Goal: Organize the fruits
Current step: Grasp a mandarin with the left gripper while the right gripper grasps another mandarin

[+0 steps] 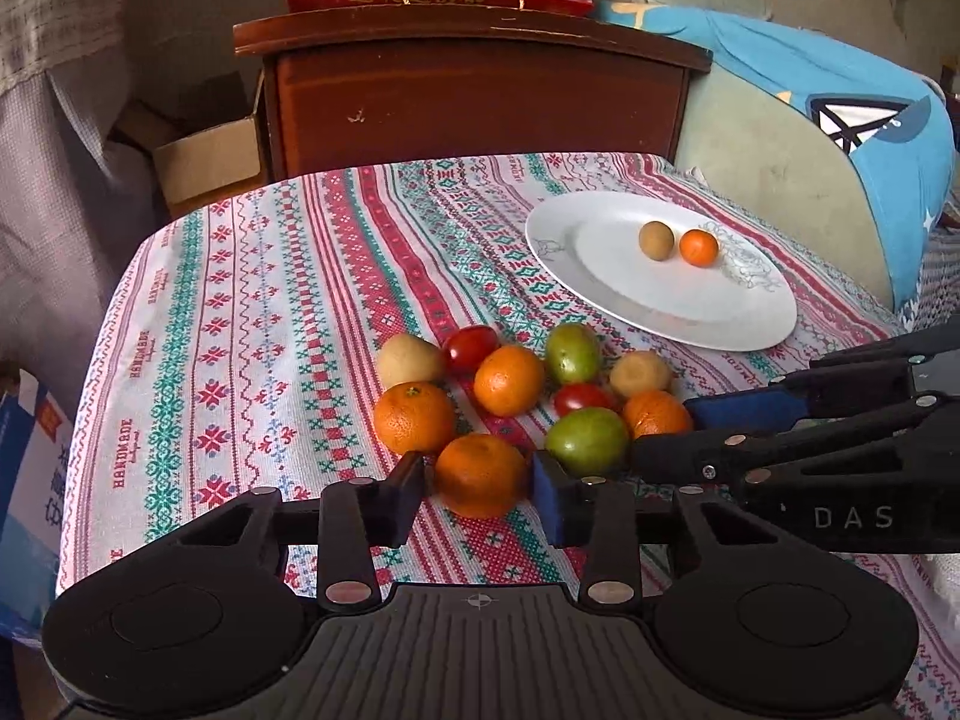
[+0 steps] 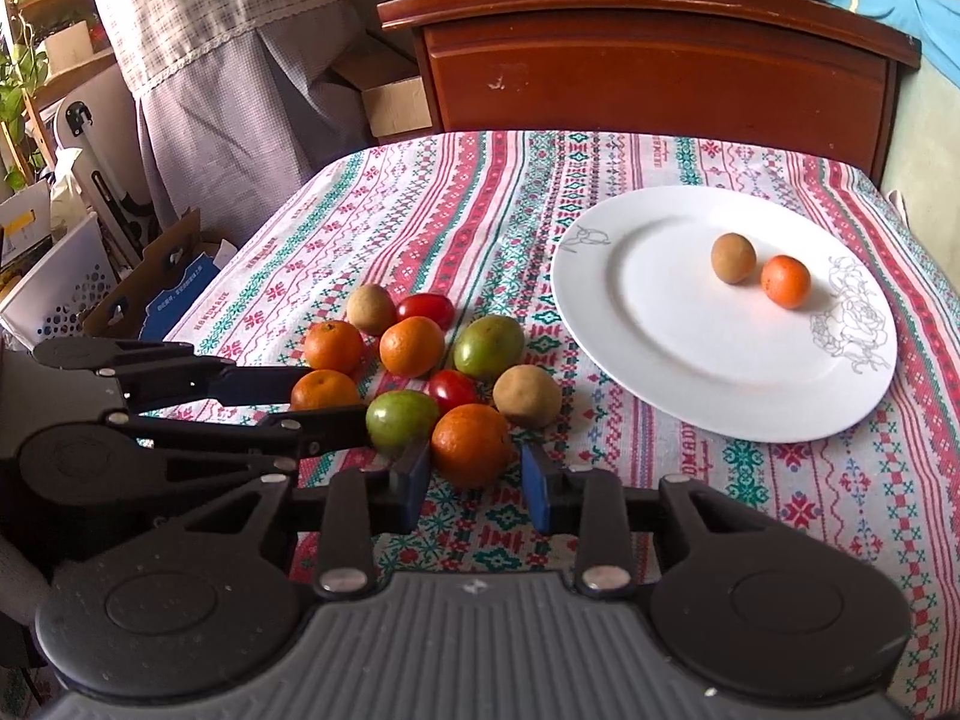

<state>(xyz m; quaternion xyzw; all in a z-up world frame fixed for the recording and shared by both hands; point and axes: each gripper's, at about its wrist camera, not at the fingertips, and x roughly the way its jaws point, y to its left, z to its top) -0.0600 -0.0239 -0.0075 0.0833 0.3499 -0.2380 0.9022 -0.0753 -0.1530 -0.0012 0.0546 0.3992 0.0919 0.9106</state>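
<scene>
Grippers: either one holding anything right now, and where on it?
Cannot tell a firm hold. Left gripper brackets the nearest orange at its sides; right gripper brackets another orange likewise. Both fruits rest on the tablecloth.

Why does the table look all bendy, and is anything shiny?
Left wrist view: the fisheye lens curves the tablecloth edges; the white plate shows soft glare. Right wrist view: the same bending at the borders, dark corners, and the plate reflects an orange glow.

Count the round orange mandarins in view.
5: plate mandarin on the white plate; four in the tablecloth pile: one between the left gripper fingers, one between the right gripper fingers, two behind. None seems hidden.
</scene>
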